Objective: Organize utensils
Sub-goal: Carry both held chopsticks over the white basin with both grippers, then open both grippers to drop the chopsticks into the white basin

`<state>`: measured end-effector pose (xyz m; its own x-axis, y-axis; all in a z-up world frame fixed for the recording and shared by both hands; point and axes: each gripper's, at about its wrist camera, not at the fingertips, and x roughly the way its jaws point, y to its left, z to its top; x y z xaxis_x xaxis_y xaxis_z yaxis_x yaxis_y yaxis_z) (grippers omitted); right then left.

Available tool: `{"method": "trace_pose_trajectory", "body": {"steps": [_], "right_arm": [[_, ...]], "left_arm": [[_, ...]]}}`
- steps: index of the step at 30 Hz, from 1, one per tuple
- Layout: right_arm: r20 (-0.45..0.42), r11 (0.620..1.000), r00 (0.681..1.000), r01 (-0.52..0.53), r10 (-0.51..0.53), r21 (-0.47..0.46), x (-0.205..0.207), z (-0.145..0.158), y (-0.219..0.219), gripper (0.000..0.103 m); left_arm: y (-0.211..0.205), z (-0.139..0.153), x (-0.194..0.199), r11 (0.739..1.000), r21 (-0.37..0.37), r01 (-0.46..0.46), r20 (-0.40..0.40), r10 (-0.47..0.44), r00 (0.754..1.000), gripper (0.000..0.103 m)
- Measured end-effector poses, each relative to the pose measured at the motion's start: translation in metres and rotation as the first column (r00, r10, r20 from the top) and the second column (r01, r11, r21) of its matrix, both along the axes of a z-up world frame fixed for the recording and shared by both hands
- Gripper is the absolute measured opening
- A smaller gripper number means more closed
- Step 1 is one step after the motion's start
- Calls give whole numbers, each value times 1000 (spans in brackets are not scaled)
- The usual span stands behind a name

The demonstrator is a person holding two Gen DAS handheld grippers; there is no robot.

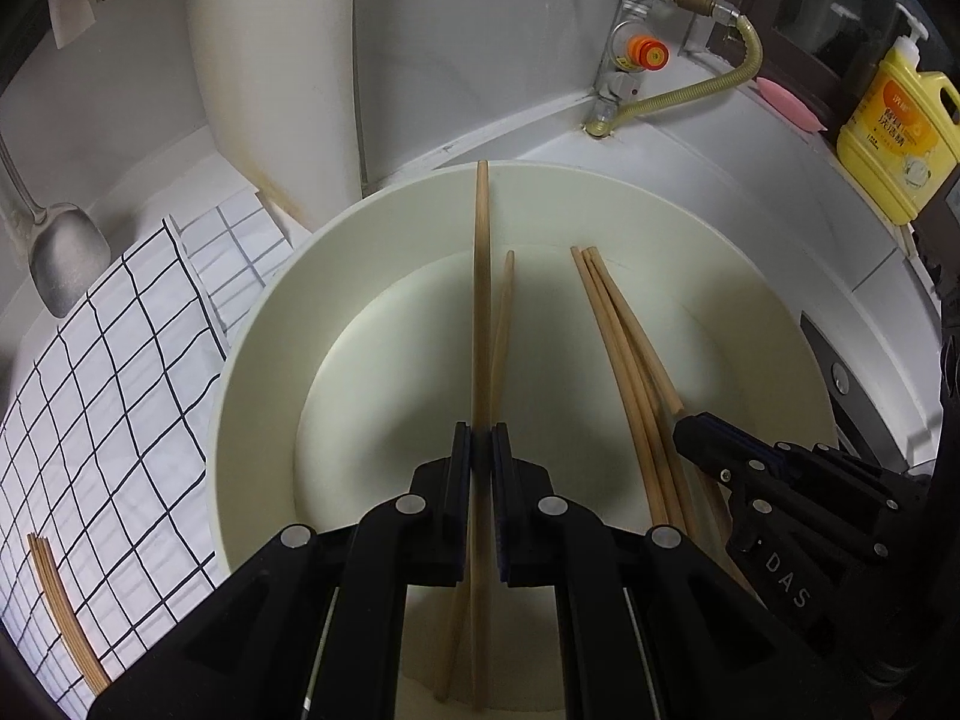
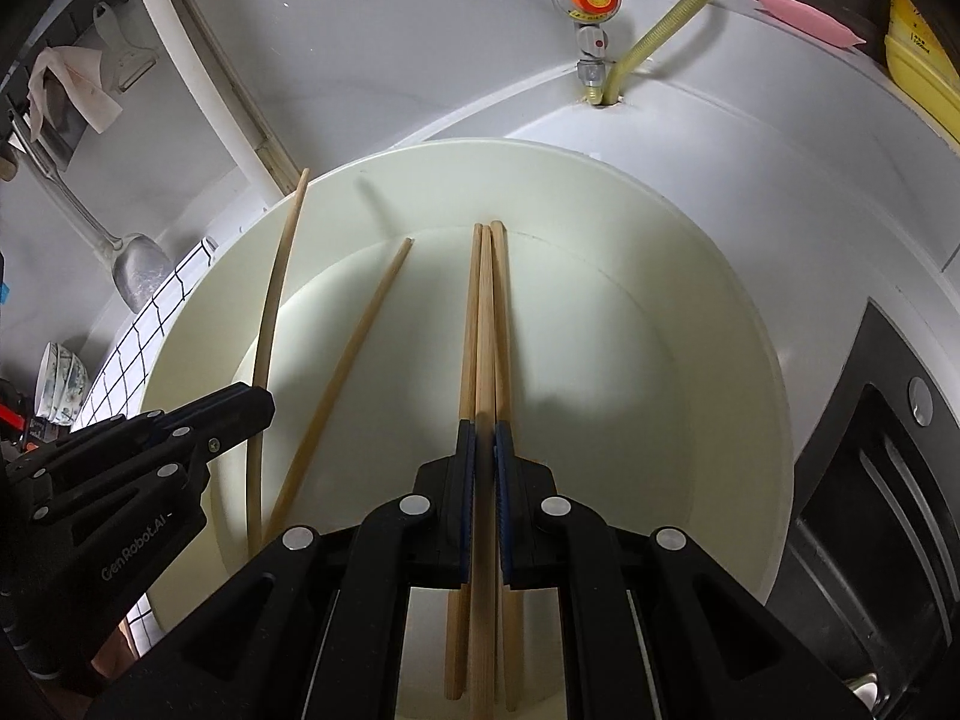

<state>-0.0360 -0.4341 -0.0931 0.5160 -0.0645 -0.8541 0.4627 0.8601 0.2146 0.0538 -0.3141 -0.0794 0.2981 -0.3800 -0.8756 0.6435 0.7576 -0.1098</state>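
A cream round basin (image 1: 258, 360) holds several wooden chopsticks. My left gripper (image 1: 481, 441) is shut on one chopstick (image 1: 482, 276) whose tip rises past the far rim. A loose chopstick (image 1: 503, 312) lies just right of it. My right gripper (image 2: 485, 441) is shut on a chopstick (image 2: 485, 324) in a bundle of three in the basin (image 2: 690, 300); it shows in the left wrist view (image 1: 702, 429) at the right. The left gripper (image 2: 252, 405) shows at the left of the right wrist view. Two more chopsticks (image 1: 60, 600) lie on the checked cloth (image 1: 120, 372).
A metal spatula (image 1: 66, 264) hangs at the left wall. A gas valve with a yellow hose (image 1: 678, 96) stands behind the basin. A yellow detergent bottle (image 1: 900, 126) and a pink scraper (image 1: 786, 102) sit at the back right. A black stove (image 2: 870, 480) is at the right.
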Motion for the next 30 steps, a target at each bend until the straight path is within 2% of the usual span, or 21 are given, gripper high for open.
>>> {"method": "trace_pose_trajectory", "body": {"steps": [2,3,4,5,6,7,11,15,19,30], "right_arm": [[-2,1000,1000,2,-2,-5,-1,1,0,7],[1,1000,1000,2,-2,-6,-1,1,-1,7],[2,1000,1000,1,-1,-8,-1,2,0,8],[5,1000,1000,2,-2,-12,-2,3,0,12],[10,1000,1000,3,-3,-18,-3,4,0,15],[12,1000,1000,2,-2,-20,-4,6,0,15],[21,1000,1000,5,-5,-24,-8,10,2,18],[32,999,999,10,-9,-30,-15,17,6,25],[46,999,999,11,-9,-46,-21,26,17,27],[75,999,997,-4,7,-41,-35,40,48,37]], "left_arm": [[0,0,1,1000,6,-6,0,6,1000,9],[1,1,2,1000,7,-12,2,11,1000,16],[3,3,2,1000,6,-17,9,17,1000,29],[5,5,2,1000,6,-21,16,21,1000,37],[8,8,2,1000,3,-29,34,29,999,55],[11,12,1,999,-2,-35,51,35,998,60],[20,22,2,999,-8,-51,76,51,996,63],[34,30,4,997,-20,-80,79,82,994,71],[48,37,0,995,-29,-95,92,97,991,78],[92,50,-15,990,-29,-135,91,137,986,80]]}}
